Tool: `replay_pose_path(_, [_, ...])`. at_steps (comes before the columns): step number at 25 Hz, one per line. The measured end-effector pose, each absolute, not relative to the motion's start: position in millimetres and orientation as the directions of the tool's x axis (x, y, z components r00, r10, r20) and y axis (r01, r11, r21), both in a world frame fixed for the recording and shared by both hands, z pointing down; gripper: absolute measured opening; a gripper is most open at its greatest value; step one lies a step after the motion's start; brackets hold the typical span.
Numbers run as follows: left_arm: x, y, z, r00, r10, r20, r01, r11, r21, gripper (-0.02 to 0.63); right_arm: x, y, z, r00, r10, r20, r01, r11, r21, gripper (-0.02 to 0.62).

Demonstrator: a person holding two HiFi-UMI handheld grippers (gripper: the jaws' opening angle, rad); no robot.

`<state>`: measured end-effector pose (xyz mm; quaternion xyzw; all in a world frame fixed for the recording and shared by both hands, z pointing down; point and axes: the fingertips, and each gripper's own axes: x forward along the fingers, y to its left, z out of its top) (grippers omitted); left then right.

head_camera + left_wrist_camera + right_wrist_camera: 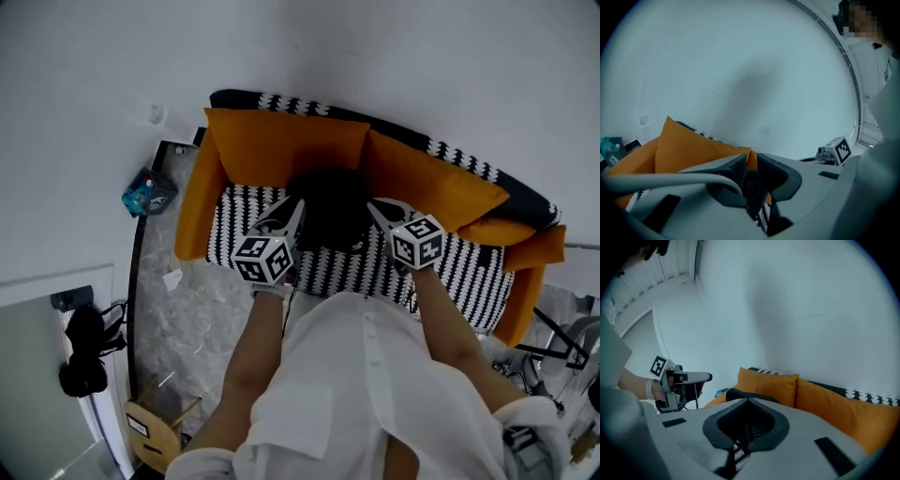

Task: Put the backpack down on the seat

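Observation:
A black backpack (330,208) stands on the black-and-white patterned seat (455,267) of a sofa, against two orange back cushions (281,145). My left gripper (296,208) holds its left side and my right gripper (374,208) its right side. In the left gripper view, the left gripper (751,164) is shut on dark backpack fabric (752,187). Seen from the right gripper view, the right gripper (747,420) is shut on a dark piece of the backpack, whose rounded top (737,393) shows just beyond the jaws. Whether the backpack's weight rests fully on the seat is hidden.
White wall rises behind the sofa. Orange arm cushions (192,211) close both ends. A blue packet (148,192) lies at the left, past the sofa's arm. A wooden stool (155,433) and a black object (84,352) are at lower left, above marbled floor (202,319).

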<state>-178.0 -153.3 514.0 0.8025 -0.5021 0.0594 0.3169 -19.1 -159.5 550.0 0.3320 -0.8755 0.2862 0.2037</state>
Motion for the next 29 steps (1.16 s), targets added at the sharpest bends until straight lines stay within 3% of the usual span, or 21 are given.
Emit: replay_pose_path(29, [-184, -109, 505, 0.469, -0.777, 0.419, -0.854, -0.279, 0.438, 0.083, -29, -123, 532, -0.718, -0.449, 0.532, -0.662, 0.678, -0.321, 0.017])
